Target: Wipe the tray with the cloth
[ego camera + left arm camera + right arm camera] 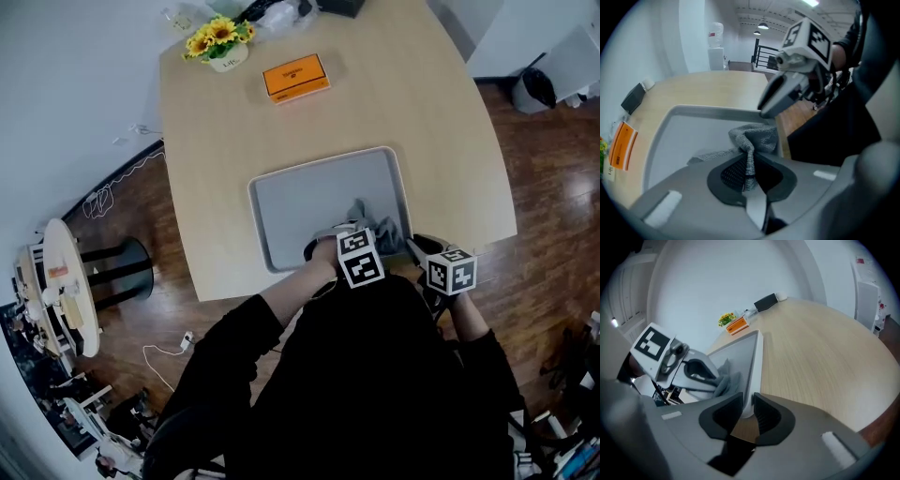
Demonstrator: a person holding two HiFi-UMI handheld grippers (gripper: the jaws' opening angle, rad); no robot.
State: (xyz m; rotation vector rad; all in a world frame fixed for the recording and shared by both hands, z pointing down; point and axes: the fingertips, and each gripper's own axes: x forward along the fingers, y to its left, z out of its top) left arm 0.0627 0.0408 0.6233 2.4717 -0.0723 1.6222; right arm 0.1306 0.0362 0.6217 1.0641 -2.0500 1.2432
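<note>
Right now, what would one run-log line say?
left gripper: shut on cloth | right gripper: shut on tray rim

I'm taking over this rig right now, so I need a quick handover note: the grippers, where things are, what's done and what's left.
Left gripper: shut on the grey cloth, which is bunched in the near right corner of the tray.
Right gripper: shut on the tray rim at that same corner, apparently to steady it.
The tray lies flat at the near edge of the table.
Done: the cloth is gripped and on the tray. How much has been wiped cannot be told.
Left: sweep the cloth across the tray floor, probably toward the far side.
</note>
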